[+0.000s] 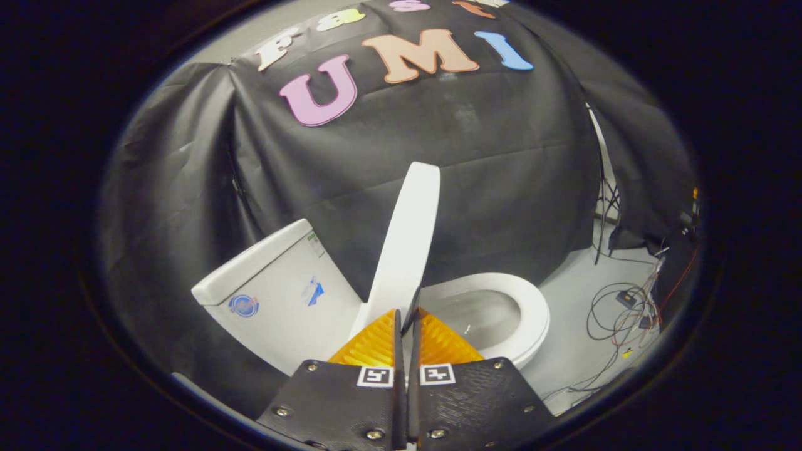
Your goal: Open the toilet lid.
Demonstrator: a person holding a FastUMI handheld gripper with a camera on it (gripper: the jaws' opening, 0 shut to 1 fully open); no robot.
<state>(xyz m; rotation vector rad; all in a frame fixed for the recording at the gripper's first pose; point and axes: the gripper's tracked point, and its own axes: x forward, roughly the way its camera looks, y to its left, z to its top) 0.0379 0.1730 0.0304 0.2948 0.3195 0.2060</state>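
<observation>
Pinching the raised lid [406, 241] by its lower edge with our gripper [407, 319] closed tight on it, just ahead of the tank [276, 288] and beside the open seat [523, 313], we should ease it back gently until it rests against the tank.

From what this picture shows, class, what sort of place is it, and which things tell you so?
Probably a staged recording booth, not a real bathroom: a toilet with its lid raised stands before a black cloth wall, with loose cables on the floor. The gripper is closed.
</observation>
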